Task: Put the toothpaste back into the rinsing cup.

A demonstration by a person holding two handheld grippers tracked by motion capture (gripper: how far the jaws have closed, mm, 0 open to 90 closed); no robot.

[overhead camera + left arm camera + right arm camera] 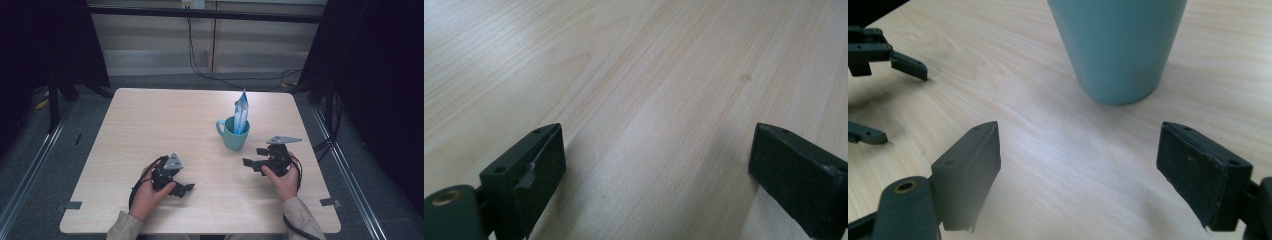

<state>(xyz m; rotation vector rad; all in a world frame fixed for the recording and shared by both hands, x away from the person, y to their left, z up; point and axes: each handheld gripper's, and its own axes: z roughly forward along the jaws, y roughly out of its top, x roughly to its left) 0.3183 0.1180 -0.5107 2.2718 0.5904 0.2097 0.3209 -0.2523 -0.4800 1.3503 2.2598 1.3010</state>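
Observation:
A teal mug (234, 134) stands right of the middle of the light wooden table (150, 125), with a blue and white packet (241, 112) upright in it. My right gripper (254, 156) rests just in front of the mug, a little to its right, and is open. In the right gripper view the mug (1118, 45) stands close ahead of the spread jaws of the right gripper (1078, 170), with bare wood between them. My left gripper (184, 190) lies open near the table's front, pointing right. Bare tabletop lies between the spread jaws of the left gripper (656, 165), and the right gripper view also shows this left gripper (890, 100).
The table's front edge (200, 232) is close behind both hands. Black cables (210, 75) run over the grey floor beyond the far edge. Dark curtains and frame posts (52, 90) flank the table on both sides.

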